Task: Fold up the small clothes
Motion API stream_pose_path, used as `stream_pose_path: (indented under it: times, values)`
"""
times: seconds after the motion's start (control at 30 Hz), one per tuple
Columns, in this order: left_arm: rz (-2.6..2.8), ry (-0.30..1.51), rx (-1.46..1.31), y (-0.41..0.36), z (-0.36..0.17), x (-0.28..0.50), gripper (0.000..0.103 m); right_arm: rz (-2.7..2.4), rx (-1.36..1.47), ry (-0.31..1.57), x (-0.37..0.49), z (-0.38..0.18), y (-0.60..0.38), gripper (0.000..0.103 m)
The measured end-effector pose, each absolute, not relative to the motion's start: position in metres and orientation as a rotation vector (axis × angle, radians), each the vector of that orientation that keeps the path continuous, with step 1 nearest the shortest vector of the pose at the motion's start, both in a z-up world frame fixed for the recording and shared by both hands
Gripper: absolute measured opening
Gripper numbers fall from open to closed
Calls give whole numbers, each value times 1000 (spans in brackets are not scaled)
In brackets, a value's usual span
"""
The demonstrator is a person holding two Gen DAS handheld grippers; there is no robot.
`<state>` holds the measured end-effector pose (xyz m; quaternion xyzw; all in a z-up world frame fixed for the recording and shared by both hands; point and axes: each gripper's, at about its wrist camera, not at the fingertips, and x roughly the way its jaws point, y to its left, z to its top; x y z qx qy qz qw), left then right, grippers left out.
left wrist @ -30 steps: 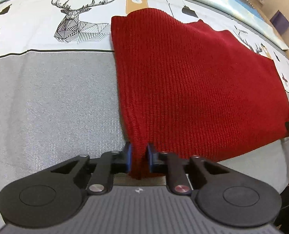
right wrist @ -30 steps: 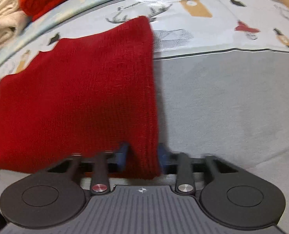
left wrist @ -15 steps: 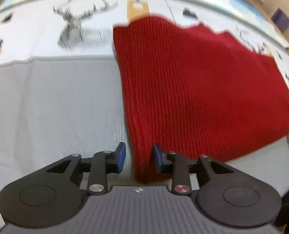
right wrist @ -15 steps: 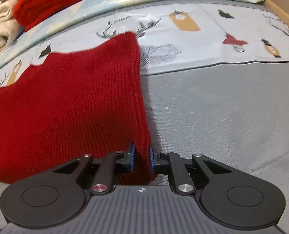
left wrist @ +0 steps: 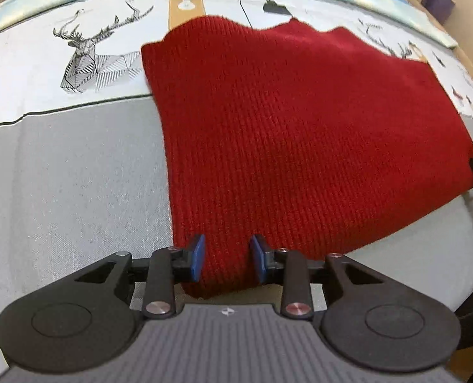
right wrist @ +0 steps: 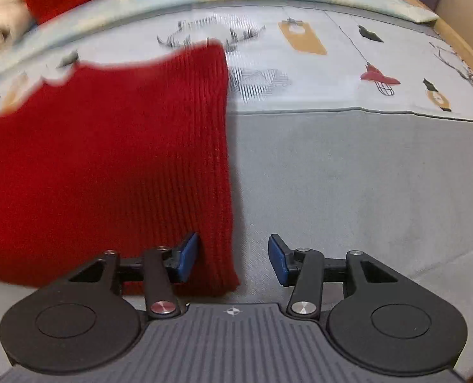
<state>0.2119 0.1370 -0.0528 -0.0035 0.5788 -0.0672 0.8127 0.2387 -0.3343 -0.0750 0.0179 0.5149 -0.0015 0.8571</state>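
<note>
On the grey bedspread (left wrist: 70,175), the red knit (left wrist: 293,134) is laid flat, its near corners straddled by the released left gripper (left wrist: 226,260) and just-opened right gripper (right wrist: 233,260).

Red ribbed knit (left wrist: 300,146) on grey bedsheet (left wrist: 77,191) printed with deer (left wrist: 89,63).

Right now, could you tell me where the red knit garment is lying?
The red knit garment lies flat on the grey bedspread, its far edge over the deer print.
</note>
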Motion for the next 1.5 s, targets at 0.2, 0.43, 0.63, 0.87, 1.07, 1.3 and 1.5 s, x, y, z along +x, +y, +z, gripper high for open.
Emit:
stream_pose_path:
  times: [0.2, 0.43, 0.63, 0.87, 1.07, 1.3, 1.5]
  values:
    - [-118, 1142, -41, 143, -38, 211, 47, -53, 46, 940, 236, -55, -337, 51]
    - [-65, 1023, -79, 147, -13, 209, 56, -51, 32, 820, 229, -33, -329, 52]
    - [-69, 882, -113, 136, 24, 188, 74, -25, 96, 734, 225, -10, -315, 52]
    - [0, 803, -173, 144, 38, 173, 81, 70, 94, 676, 218, 16, -274, 52]
    - [27, 828, -150, 145, 31, 180, 81, 173, 41, 634, 215, 35, -230, 52]
    - [-6, 875, -112, 147, 16, 186, 81, 232, -23, 652, 215, 36, -186, 52]
    - [13, 888, -155, 161, 14, 188, 80, 261, -113, 687, 214, 25, -145, 42]
